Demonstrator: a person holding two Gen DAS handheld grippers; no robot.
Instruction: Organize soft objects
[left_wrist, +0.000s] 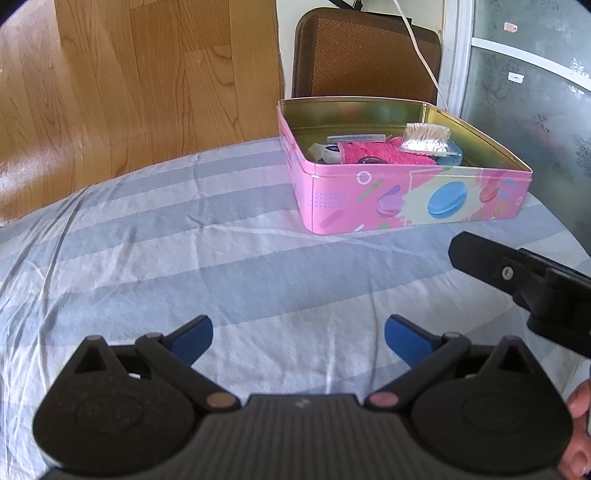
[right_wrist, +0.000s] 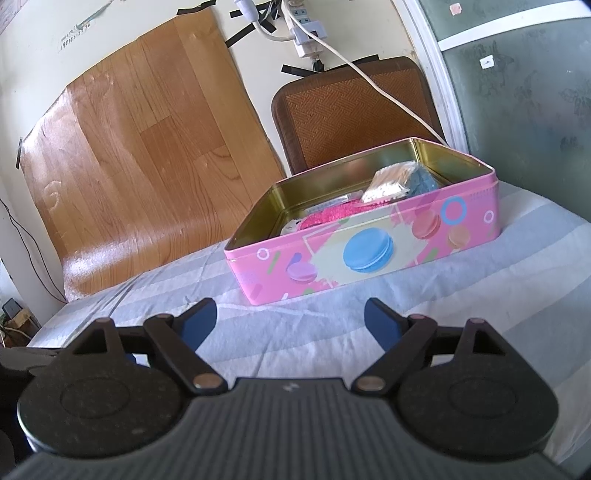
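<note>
A pink tin box (left_wrist: 413, 199) (right_wrist: 369, 254) printed with macarons stands open on the striped bed sheet. Inside lie a pink fuzzy cloth (left_wrist: 380, 153) (right_wrist: 328, 216), a bag of cotton swabs (left_wrist: 424, 138) (right_wrist: 391, 181), a blue soft item (right_wrist: 424, 181) and a few small pieces. My left gripper (left_wrist: 298, 334) hovers open over bare sheet, well short of the box, with nothing between its blue pads. Just as empty, my right gripper (right_wrist: 290, 319) stands open in front of the box's near wall. Part of the right gripper (left_wrist: 517, 277) shows at the left view's right edge.
The grey and white striped sheet (left_wrist: 184, 258) (right_wrist: 480, 295) covers the bed. Behind the box a brown woven cushion (left_wrist: 365, 59) (right_wrist: 351, 107) leans on the wall, with a white cable (right_wrist: 369, 81) over it. A wood-pattern sheet (right_wrist: 147, 147) lines the wall. A hand (left_wrist: 580, 424) shows low right.
</note>
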